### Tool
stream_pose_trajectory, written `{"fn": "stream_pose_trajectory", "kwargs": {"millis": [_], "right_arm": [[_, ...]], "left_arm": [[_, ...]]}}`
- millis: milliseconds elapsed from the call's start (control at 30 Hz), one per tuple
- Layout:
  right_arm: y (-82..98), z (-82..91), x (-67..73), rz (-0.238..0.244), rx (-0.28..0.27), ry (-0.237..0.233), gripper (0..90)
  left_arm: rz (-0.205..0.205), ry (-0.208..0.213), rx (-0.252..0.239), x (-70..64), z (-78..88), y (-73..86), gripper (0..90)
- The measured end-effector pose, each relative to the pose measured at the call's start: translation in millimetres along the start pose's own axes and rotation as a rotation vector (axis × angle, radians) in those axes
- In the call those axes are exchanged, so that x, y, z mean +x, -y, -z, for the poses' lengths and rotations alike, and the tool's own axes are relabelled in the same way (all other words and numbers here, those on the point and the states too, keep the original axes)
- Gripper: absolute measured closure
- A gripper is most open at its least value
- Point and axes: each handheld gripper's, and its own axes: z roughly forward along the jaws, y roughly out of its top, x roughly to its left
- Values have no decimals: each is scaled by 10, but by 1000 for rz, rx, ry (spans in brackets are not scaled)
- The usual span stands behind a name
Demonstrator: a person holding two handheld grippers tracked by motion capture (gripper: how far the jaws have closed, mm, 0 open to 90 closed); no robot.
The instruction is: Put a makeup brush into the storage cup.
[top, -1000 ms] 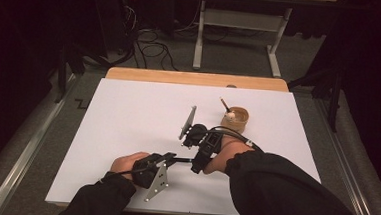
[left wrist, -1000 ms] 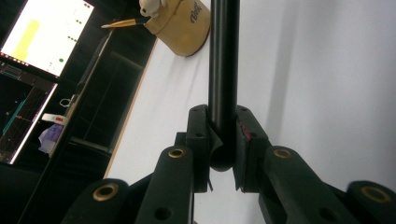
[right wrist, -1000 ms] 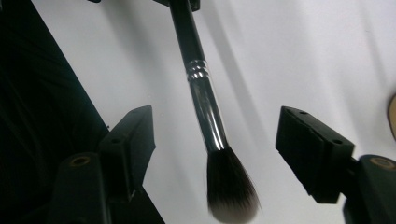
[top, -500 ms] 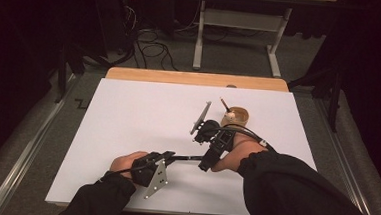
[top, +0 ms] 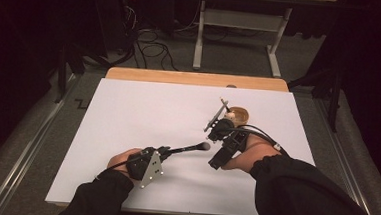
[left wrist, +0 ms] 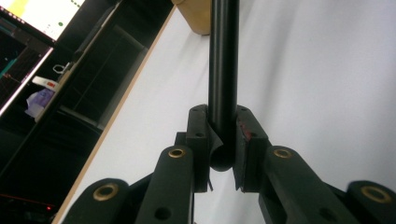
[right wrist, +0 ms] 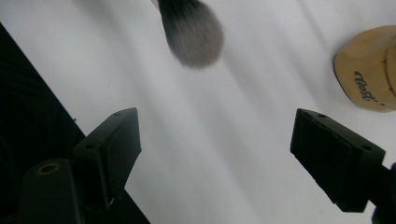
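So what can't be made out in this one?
- Cup contents: high view, too small, partly behind the right gripper.
- Cup: right gripper view, cut by the right edge, print blurred.
- Brush bristles: left gripper view, handle cut by the top edge.

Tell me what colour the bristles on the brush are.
Dark grey bristles, paler at the tip, seen best in the right gripper view.

Black sleeves, black grippers, brass-coloured pivot screws, grey three-cornered plate, black cable.
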Motion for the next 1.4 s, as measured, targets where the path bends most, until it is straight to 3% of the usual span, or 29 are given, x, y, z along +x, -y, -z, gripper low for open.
{"fn": "stream_pose_trajectory", "kwargs": {"millis": [333, 700, 800, 1000, 1300, 1400], "right_arm": [[148, -173, -121, -40, -64, 19, 155], [360, -579, -214, -113, -122, 8, 156], [417, -679, -230, -149, -149, 7, 156], [507, -808, -248, -171, -218, 38, 158], [616, -866, -265, -205, -368, 73, 160], [649, -882, -275, -221, -418, 57, 161]], "left_arm": [[83, 2, 6, 73, -2, 64, 790], [200, 9, -2, 170, 3, 154, 790], [224, 13, -2, 189, -2, 175, 790], [272, 21, -8, 217, -6, 203, 790], [438, 42, -38, 320, 0, 306, 790], [484, 48, -45, 349, 4, 335, 790]]}}
